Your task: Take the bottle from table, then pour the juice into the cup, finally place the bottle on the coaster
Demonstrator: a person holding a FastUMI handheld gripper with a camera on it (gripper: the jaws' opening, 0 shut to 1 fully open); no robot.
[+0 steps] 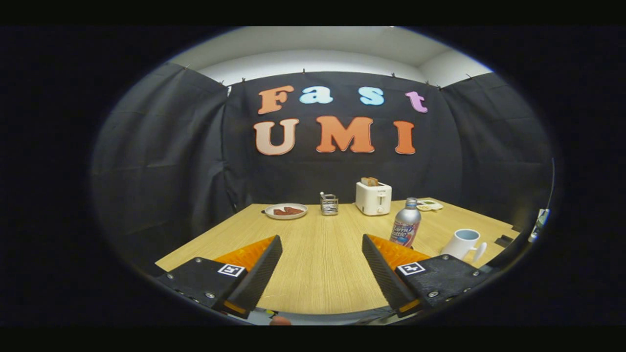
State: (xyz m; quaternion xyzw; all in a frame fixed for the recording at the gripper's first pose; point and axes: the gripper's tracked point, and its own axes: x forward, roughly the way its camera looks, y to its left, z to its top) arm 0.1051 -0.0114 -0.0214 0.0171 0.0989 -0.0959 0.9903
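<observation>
A silver bottle (406,223) with a pink and blue label stands upright on the wooden table (318,254), just beyond the right finger and slightly to its right. A white cup (463,243) with a handle stands to the right of the bottle, nearer to me. A small flat coaster (430,205) with a pale pattern lies behind the bottle near the table's far right corner. My gripper (322,239) is open, its fingers wide apart over the near part of the table with nothing between them.
A white toaster (373,197) with toast in it stands at the back of the table. Left of it is a small wire holder (329,204), and further left a plate (286,211) with reddish food. Black cloth walls close the booth.
</observation>
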